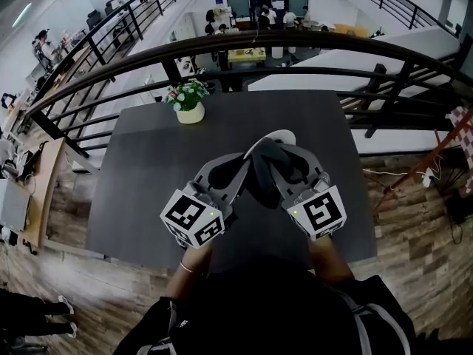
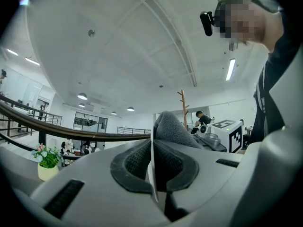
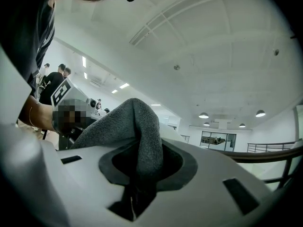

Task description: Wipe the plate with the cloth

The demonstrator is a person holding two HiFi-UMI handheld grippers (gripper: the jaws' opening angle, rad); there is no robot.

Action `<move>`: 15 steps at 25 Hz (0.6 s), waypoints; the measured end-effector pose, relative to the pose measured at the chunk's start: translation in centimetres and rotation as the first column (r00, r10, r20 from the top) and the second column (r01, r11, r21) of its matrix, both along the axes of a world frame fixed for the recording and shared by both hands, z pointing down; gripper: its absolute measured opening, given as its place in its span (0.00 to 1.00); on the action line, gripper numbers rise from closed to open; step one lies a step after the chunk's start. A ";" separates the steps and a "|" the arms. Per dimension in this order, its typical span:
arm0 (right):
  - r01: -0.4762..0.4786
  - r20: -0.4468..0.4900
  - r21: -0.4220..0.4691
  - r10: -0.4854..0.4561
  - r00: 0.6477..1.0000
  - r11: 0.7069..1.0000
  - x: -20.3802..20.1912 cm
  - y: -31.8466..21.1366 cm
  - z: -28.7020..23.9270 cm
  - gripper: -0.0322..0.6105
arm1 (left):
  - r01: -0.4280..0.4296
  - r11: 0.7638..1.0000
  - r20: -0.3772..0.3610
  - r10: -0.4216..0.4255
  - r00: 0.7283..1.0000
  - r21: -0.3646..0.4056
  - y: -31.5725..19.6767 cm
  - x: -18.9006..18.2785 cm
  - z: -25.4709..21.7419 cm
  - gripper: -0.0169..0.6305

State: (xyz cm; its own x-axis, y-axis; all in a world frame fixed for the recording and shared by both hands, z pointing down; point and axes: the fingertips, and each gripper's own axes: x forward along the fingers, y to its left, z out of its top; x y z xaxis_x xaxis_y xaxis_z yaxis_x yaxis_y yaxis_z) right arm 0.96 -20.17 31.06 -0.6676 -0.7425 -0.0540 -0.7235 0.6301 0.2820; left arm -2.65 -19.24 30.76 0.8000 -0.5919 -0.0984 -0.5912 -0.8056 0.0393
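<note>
Over the dark table, my left gripper [image 1: 236, 168] is shut on the rim of a white plate [image 1: 275, 137], which is held on edge above the table. In the left gripper view the plate [image 2: 152, 167] shows as a thin white edge pinched between the pads. My right gripper [image 1: 293, 170] is shut on a dark grey cloth [image 1: 264, 167], which drapes over the plate between the two grippers. The cloth [image 3: 142, 131] bulges up out of the right jaws, and it rises behind the plate [image 2: 173, 129] in the left gripper view. Most of the plate is hidden by the cloth.
A small potted plant [image 1: 189, 103] with flowers stands at the far left of the table [image 1: 140, 191]. A dark railing [image 1: 295, 45] curves behind the table's far edge, with a drop beyond it. Wooden floor lies to both sides.
</note>
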 end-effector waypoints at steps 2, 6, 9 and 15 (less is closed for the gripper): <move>-0.029 -0.002 -0.006 0.029 1.000 1.000 0.7 -0.3 0.1 0.17 | -0.002 1.000 -0.001 0.002 1.000 0.001 0.1 -0.1 -0.1 0.05; -0.064 0.004 -0.014 0.064 0.998 0.998 1.6 -1.0 0.4 0.17 | -0.001 1.000 -0.006 0.001 1.000 -0.004 0.1 -0.3 -0.3 0.05; -0.081 0.006 -0.022 0.081 0.997 0.997 2.2 -1.3 0.8 0.17 | -0.014 1.000 -0.004 0.014 1.000 -0.001 0.2 -0.1 -0.3 0.05; -0.137 0.000 -0.043 0.137 0.991 0.990 3.9 -1.9 1.5 0.17 | -0.036 0.999 -0.029 0.036 0.999 0.002 0.7 0.2 -0.8 0.06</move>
